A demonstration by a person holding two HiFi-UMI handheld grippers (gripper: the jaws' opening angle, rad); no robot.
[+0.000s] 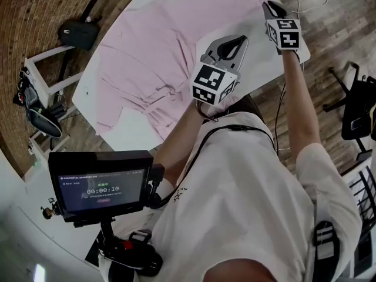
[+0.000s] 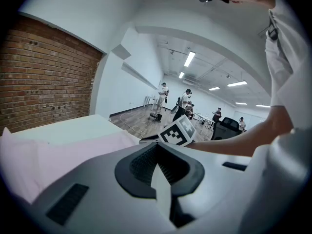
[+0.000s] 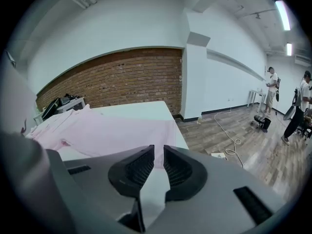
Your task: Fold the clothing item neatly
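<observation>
In the head view the pink garment [image 1: 158,63] lies spread and rumpled across the white bench [image 1: 126,135], sleeves out and nothing folded yet; the left gripper [image 1: 232,44] hangs above the near edge of the cloth, and the right gripper [image 1: 273,7] is out over its far right part, neither clearly touching it. In the left gripper view the ribbed fingers [image 2: 141,162] are pressed together with nothing between them; pink fabric lies below and to the left, and the other gripper's marker cube [image 2: 178,131] shows just beyond. In the right gripper view the fingers [image 3: 139,165] stand a narrow gap apart and hold nothing; the garment's edge runs along the bench just ahead of and below them. The step in hand looks like taking hold of an edge for a first fold. To do it well, the left fingers must open before they come down. Each pair should pinch a single layer at matching points on one side, near a hem or shoulder; both then lift together and carry the cloth across evenly, so the crease lands straight and the wrinkles near the middle are not folded in.
</observation>
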